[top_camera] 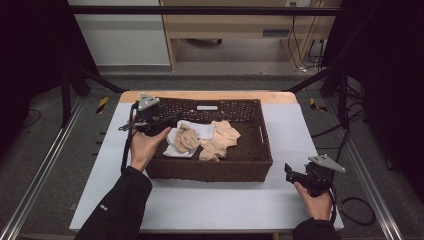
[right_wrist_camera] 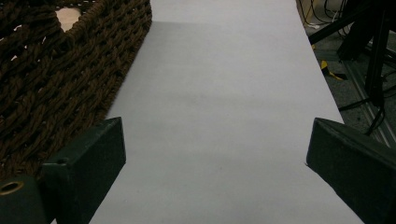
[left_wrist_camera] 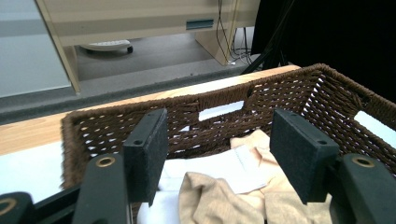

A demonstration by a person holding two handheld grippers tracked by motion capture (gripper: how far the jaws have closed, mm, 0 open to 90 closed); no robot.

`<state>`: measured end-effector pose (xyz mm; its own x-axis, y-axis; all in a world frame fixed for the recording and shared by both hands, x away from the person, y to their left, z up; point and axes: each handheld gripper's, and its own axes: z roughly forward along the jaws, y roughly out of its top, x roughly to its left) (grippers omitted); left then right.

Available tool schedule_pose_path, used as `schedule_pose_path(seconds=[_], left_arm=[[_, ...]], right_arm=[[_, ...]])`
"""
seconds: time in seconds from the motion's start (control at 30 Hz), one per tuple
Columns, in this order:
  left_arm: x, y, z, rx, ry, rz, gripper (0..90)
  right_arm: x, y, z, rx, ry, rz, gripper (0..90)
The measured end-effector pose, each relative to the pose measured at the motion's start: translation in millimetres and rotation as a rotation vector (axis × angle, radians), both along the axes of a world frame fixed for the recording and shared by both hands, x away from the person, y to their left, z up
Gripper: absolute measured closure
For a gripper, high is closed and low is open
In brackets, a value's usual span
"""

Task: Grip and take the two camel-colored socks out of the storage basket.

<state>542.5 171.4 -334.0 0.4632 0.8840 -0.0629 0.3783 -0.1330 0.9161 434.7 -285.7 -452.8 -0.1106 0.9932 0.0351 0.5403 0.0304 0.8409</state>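
A dark brown woven basket (top_camera: 260, 142) stands in the middle of the white table. Inside it lie several beige socks (top_camera: 217, 140) and white cloths (top_camera: 197, 129). My left gripper (top_camera: 172, 120) hovers over the basket's left end, open, its jaws wide apart above the cloths with nothing between them. In the left gripper view a beige sock (left_wrist_camera: 210, 203) and a white cloth (left_wrist_camera: 224, 170) lie below the open left gripper (left_wrist_camera: 229, 156). My right gripper (top_camera: 290, 172) rests open near the table's front right, beside the basket's right corner (right_wrist_camera: 56, 79).
The white table top (top_camera: 210, 205) has free room in front of and right of the basket. A wooden table edge (top_camera: 200, 95) runs behind it. Black frame rails (top_camera: 45, 165) flank the table, and cables (top_camera: 357, 210) lie on the floor at right.
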Motion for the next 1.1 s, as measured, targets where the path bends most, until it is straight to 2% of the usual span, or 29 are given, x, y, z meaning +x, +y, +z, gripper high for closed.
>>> schedule_pose_path(seconds=[0.1,0.23,0.3,0.37,0.47,0.53,0.73,0.97,1.07,1.1], left_arm=[[5.1,-4.7,-1.5,0.01,0.003,0.001,36.9],[19.2,-14.2,-12.1,0.018,0.019,-0.006,36.7],[25.5,-17.5,-19.0,0.04,0.031,-0.009,36.8],[31.9,-19.7,-25.7,0.051,0.043,0.0,36.8],[40.4,-23.5,-36.1,0.046,0.078,0.015,36.8],[44.4,-26.3,-42.4,0.061,0.096,0.017,36.7],[51.7,-35.6,-59.4,0.14,0.135,0.012,36.8],[52.0,-36.7,-69.7,0.153,0.164,-0.004,39.7],[53.1,-38.0,-75.3,0.173,0.199,-0.012,39.6],[53.1,-38.0,-75.3,0.173,0.199,-0.012,39.2]], right_arm=[[0.4,-0.3,0.0,0.004,0.001,0.001,4.9],[1.2,0.0,-0.1,0.005,0.001,0.001,5.0],[1.5,0.1,-0.4,0.004,0.003,0.001,5.0],[1.7,-0.1,-0.4,0.007,0.001,0.001,5.0],[2.1,-0.4,-0.6,0.009,0.004,-0.001,5.0],[2.0,-0.3,-0.5,0.008,0.003,-0.002,5.1],[2.6,-0.2,-1.0,0.007,0.008,-0.003,5.1],[2.4,-1.1,-0.8,0.008,0.005,-0.007,5.1],[3.3,-0.3,-1.5,0.001,0.012,-0.004,5.2],[3.2,-0.1,-1.5,0.0,0.011,-0.004,5.2]])
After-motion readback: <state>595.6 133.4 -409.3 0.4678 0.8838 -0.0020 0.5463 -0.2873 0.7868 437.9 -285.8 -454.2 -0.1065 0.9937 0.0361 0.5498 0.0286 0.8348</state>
